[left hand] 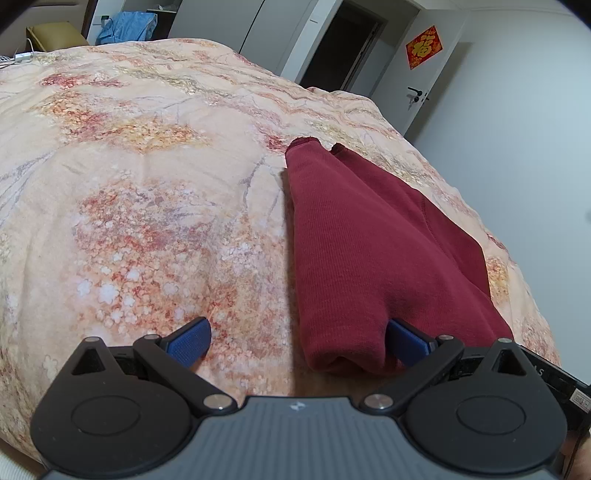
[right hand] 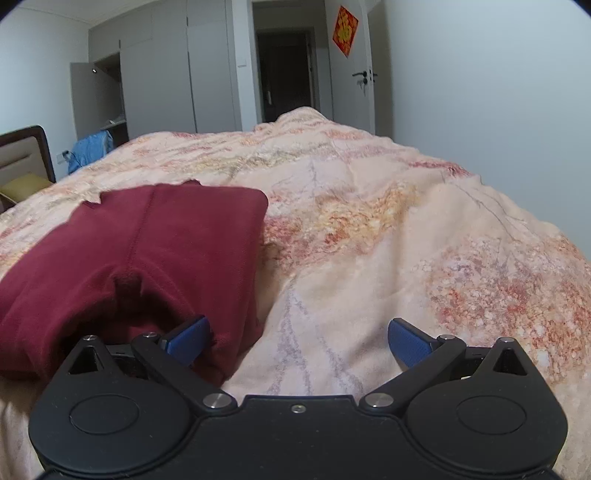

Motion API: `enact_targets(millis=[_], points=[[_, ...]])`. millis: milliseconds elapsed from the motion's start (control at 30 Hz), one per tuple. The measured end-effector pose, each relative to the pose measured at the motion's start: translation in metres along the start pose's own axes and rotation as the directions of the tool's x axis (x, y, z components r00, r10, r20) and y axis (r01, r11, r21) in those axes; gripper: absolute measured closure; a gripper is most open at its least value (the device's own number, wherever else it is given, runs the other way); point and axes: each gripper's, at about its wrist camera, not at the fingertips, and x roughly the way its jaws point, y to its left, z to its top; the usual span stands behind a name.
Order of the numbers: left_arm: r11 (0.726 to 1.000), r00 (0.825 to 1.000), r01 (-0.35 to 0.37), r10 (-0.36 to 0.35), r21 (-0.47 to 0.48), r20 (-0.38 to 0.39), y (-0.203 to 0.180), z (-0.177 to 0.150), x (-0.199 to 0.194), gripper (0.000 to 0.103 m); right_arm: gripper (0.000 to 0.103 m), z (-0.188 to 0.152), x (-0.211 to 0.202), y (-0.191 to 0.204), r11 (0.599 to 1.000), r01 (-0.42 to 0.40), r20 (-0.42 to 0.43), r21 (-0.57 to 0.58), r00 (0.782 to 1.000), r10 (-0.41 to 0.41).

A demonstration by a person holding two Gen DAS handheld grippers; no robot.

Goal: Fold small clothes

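- Left gripper (left hand: pixel 297 341): fingers spread wide, grasping nothing; right blue pad (left hand: pixel 406 341) touches the near folded edge of the dark red garment (left hand: pixel 369 251).
- Right gripper (right hand: pixel 297 341): fingers likewise released; left pad (right hand: pixel 190 339) sits against the garment's near right corner.
- Garment lies folded on the floral bedspread (left hand: pixel 147 184), stretching away toward the far side.
- Far: grey wardrobe (right hand: pixel 159 81), open doorway (right hand: pixel 286 74), red decoration (right hand: pixel 345 31) on the door.

dark red ribbed garment (left hand: pixel 354 251) | folded lengthwise, layered | lying flat on floral bedspread (left hand: pixel 147 184)
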Motion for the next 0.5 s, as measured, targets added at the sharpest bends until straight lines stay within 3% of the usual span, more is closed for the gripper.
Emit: enact_targets(millis=[267,500], points=[[0.995,0.999,0.035,-0.032,0.091,-0.032,-0.003,0.013,-0.008,0.000,0.001,0.023,-0.008,-0.020,0.985,-0.158,0.111,0.065,0.982,0.150],[0.989,0.993,0.115,-0.118,0.093,0.020,-0.006,0.036,0.006,0.000,0.000,0.047,0.043,-0.012,0.928,-0.327,0.040,0.177,0.945,0.325]])
